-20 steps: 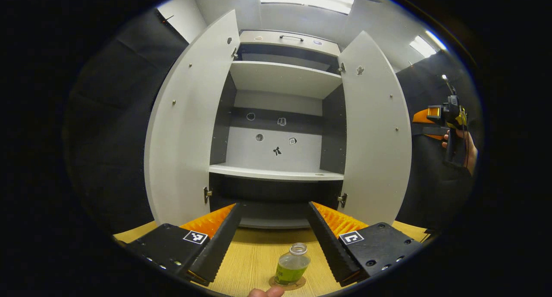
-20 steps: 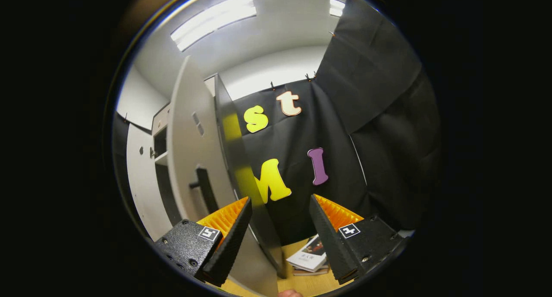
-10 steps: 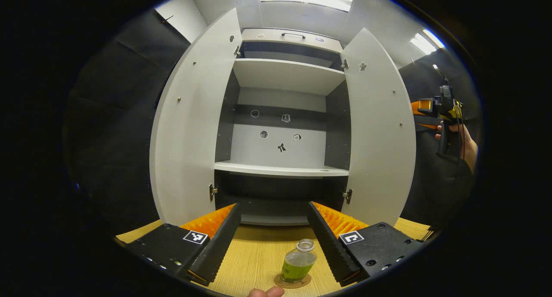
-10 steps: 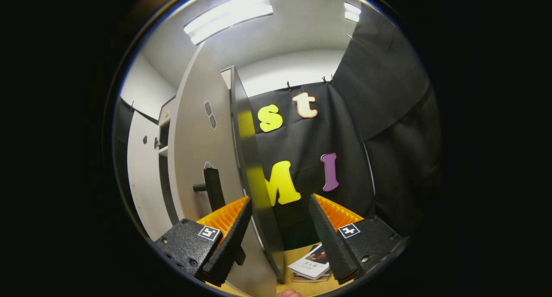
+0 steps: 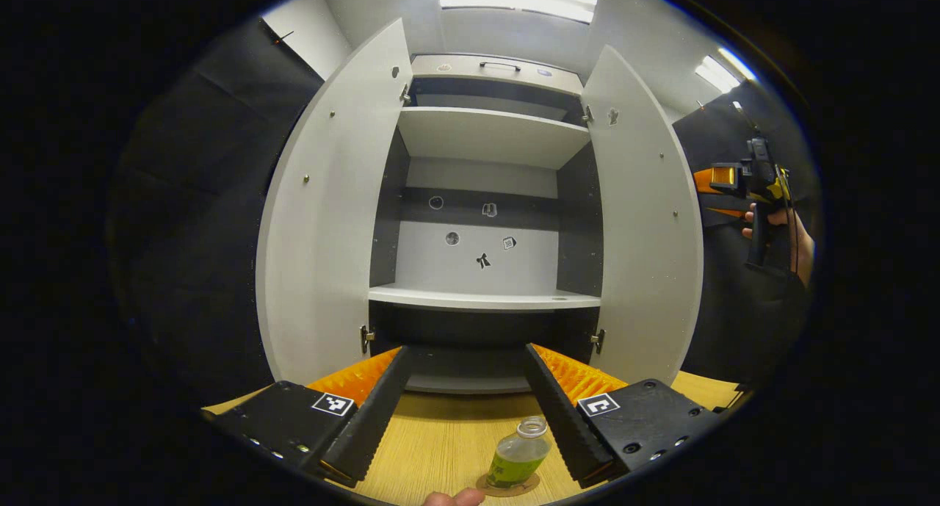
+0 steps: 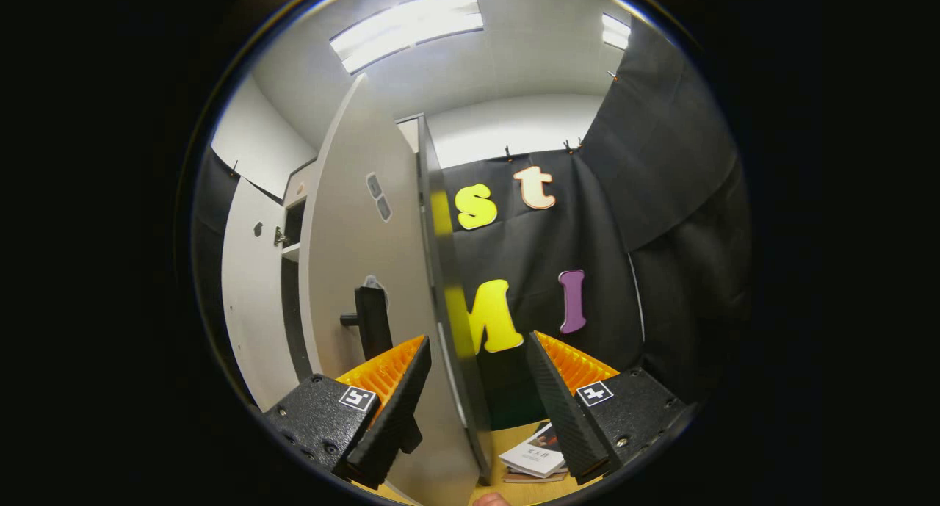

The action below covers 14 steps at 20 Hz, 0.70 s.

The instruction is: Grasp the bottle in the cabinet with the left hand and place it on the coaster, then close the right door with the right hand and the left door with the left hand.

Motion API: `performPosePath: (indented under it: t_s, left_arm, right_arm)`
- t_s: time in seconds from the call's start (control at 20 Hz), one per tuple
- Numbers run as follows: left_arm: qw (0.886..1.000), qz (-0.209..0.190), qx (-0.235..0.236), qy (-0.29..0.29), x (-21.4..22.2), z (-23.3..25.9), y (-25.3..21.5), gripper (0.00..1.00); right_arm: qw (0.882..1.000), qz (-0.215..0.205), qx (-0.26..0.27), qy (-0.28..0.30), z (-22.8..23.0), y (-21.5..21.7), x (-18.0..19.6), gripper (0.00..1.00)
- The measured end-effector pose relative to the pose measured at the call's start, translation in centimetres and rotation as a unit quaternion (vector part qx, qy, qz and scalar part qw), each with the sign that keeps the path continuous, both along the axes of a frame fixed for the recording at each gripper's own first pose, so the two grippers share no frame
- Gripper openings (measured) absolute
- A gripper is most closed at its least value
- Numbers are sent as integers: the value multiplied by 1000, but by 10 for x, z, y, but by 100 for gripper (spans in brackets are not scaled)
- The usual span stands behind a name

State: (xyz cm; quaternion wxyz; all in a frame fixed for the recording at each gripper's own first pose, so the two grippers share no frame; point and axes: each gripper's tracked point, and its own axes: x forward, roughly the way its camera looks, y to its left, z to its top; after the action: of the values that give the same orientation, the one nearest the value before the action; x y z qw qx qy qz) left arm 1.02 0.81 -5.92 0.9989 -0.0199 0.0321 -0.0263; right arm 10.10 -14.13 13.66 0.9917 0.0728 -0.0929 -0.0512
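Standing on the coaster [image 5: 507, 484] on the desk [image 5: 440, 447], the bottle [image 5: 518, 459] is upright and free, so the 1st part of the task looks finished. It sits low between the fingers of the left gripper [image 5: 465, 403], which are spread wide and hold nothing; neither finger touches it.

Both doors of the cabinet [image 5: 485, 197] are open. In the left gripper view the left door [image 5: 323, 219] and the right door [image 5: 646, 219] swing outward on either side of bare shelves, and the right gripper [image 5: 723, 190], held in a hand [image 5: 789, 238], hovers out beyond the right door's free edge.

In the right gripper view the right gripper [image 6: 477, 388] has its fingers spread apart, with the right door's edge [image 6: 448, 293] running up between them. Whether either finger actually touches the panel cannot be told. The door's dark handle [image 6: 372, 321] sits just beside the left-hand finger. A few books [image 6: 534, 458] lie on the desk beyond.

By my reading, 2 steps remain: pushing the right door shut, which seems to be the one in hand, and then closing the left door with the left gripper.
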Motion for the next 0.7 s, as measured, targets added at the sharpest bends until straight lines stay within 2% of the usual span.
performPosePath:
  t_s: [0.35,0.6,0.7]
  left_arm:
    - [1000,22,0,0,-2,0,14,95]
    - [1000,27,9,-7,-4,5,19,95]
    - [1000,29,7,-7,-4,5,19,95]
  right_arm:
    - [999,51,-14,-4,-5,51,21,81]
    - [994,104,-3,13,-13,85,44,81]
    - [994,107,-4,17,-20,90,53,82]
